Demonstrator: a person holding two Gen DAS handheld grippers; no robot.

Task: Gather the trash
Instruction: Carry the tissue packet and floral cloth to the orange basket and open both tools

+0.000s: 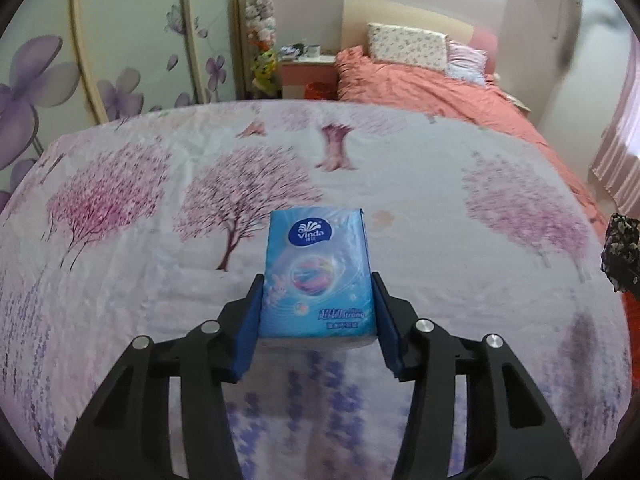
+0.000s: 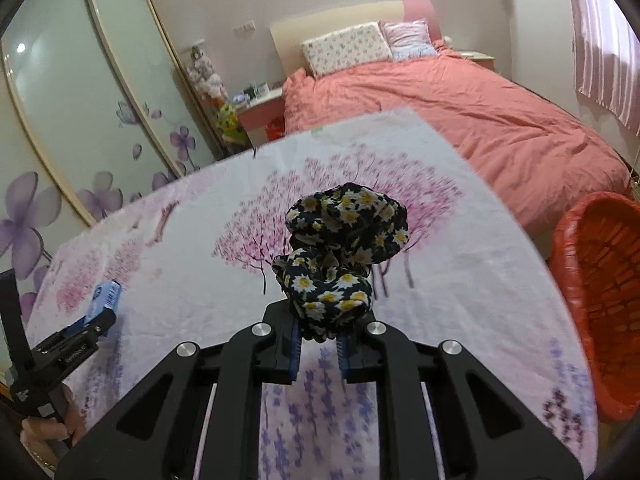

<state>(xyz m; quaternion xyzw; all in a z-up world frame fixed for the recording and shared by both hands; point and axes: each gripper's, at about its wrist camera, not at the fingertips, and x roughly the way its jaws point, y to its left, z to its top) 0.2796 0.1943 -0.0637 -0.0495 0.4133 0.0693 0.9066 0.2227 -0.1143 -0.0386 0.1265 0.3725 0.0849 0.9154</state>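
left wrist view shows the left gripper (image 1: 318,300) clamped on a blue tissue pack (image 1: 318,276), its blue pads pressing both long sides, the pack's long axis running forward along the fingers and held above the flowered tablecloth (image 1: 120,200). right wrist view shows the right gripper (image 2: 318,340) nearly together, pinching a bunched daisy-print cloth (image 2: 340,256) that stands up from the fingers, clear of the cloth-covered table. the relation that matters next, as i judge it, is the red basket (image 2: 592,280): it sits off the table's right edge, just beside the right gripper and well apart from the left one, which shows at the far left of that view. so the right hand is the nearer, and a swing to its right should bring the cloth over the basket's rim first; the pack has the whole table to cross.
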